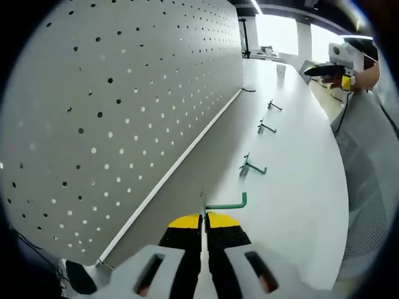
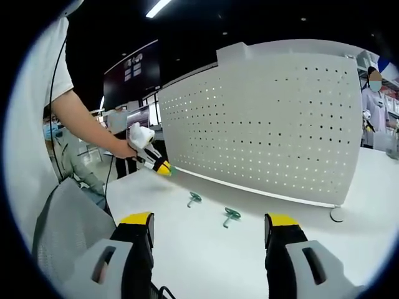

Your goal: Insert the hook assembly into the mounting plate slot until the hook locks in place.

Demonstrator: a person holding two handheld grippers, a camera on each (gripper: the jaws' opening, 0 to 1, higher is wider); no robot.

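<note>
A: Green wire, that hook [image 1: 227,204], and the left gripper [image 1: 204,225] had it pinched between its yellow-tipped jaws, which stood closed on the hook's near end so the bent part stuck out ahead

B: Why hold it that way?

A: My guess is the free end had to lead into a hole. The gripper sat low at the foot of the white pegboard [image 1: 124,112], with the hook pointing along the board rather than into it, so the insertion looked not yet begun

B: And the board itself?

A: It stood upright on the white table [image 1: 299,187], a pale strip running along its base. Nothing hung on it that I could make out

B: Other hooks?

A: Three more green ones lay on the table beside the pegboard, in a row leading away from the held one; the nearest [image 1: 251,166] was well apart from the board's foot. In the right gripper view two of them [image 2: 231,215] lay in front of the pegboard [image 2: 268,124]

B: The right gripper?

A: The right gripper [image 2: 211,230] hung over the table facing the pegboard, jaws spread wide with nothing between them. I judged it was kept back so the whole board and the spare hooks remained in sight. The left gripper [image 2: 161,166] showed there at the board's left end, held in a person's hand [image 2: 128,149]
</note>
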